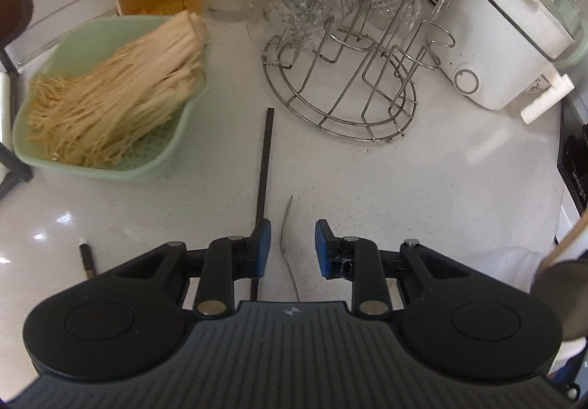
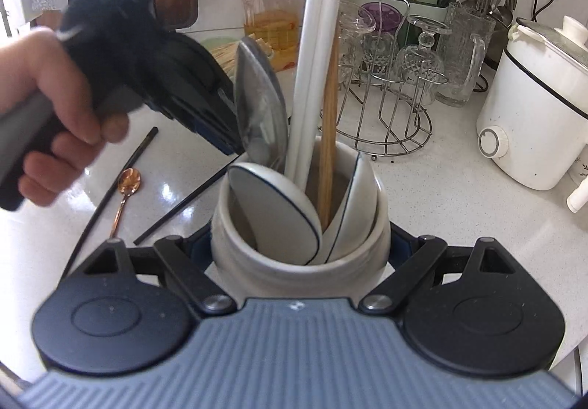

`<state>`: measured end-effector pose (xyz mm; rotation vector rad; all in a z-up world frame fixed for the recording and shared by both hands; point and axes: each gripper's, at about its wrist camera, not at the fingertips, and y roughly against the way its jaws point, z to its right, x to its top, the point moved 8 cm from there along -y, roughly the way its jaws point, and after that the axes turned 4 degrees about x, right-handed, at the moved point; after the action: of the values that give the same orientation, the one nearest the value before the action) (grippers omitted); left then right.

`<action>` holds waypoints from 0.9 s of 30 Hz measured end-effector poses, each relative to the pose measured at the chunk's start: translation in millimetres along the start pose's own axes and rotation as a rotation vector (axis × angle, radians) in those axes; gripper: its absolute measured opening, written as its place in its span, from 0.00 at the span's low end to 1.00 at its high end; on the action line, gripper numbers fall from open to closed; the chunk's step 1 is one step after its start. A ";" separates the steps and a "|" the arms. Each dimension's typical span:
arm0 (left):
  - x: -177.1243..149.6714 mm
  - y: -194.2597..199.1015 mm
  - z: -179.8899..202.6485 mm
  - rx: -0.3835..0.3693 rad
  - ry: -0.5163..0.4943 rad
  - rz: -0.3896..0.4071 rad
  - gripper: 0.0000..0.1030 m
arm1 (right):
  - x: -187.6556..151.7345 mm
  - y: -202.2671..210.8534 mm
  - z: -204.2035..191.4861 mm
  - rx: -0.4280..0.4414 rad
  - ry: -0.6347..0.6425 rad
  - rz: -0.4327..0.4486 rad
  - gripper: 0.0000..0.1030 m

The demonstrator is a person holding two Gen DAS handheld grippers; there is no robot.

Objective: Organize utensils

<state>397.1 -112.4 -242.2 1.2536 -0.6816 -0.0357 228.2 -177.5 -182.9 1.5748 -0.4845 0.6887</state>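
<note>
Clearly the right claw point(image 2: 299, 251) is clamping the white utensil crock point(image 2: 299, 225), which is holding ceramic spoons point(image 2: 279, 210), white chopsticks point(image 2: 312, 78) and wooden ones point(image 2: 329, 137). At ten o'clock, the left claw point(image 1: 293, 247) is standing released, empty, over bare worktop point(image 1: 422, 195), a black chopstick point(image 1: 266, 159) lying by its left finger. A copper spoon point(image 2: 126, 188) is lying at nine o'clock.

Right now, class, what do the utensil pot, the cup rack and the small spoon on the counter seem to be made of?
Utensil pot: probably glazed ceramic, white, thick-walled, softly glossy.
Cup rack: bare metal wire, likely steel, thin, silvery, shiny.
Small spoon: metal, apparently with a copper or rose-gold finish, mirror-bright bowl.
</note>
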 end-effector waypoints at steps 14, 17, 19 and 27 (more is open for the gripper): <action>15.9 -23.7 17.0 0.048 -0.150 0.001 0.12 | 3.9 -3.7 2.9 -0.004 -0.008 -0.006 0.88; 13.8 -25.0 18.2 0.069 -0.176 -0.003 0.10 | 3.9 -3.6 2.9 -0.007 -0.010 -0.002 0.88; 12.4 -26.5 18.0 0.080 -0.175 -0.003 0.05 | 2.9 -2.1 1.8 -0.008 -0.010 -0.001 0.88; 3.2 -15.4 6.2 0.144 -0.138 0.032 0.01 | 2.0 0.6 1.2 -0.006 -0.009 0.007 0.88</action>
<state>401.7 -124.2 -253.4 1.3873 -0.8354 -0.0474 229.4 -178.7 -181.1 1.5717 -0.4980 0.6851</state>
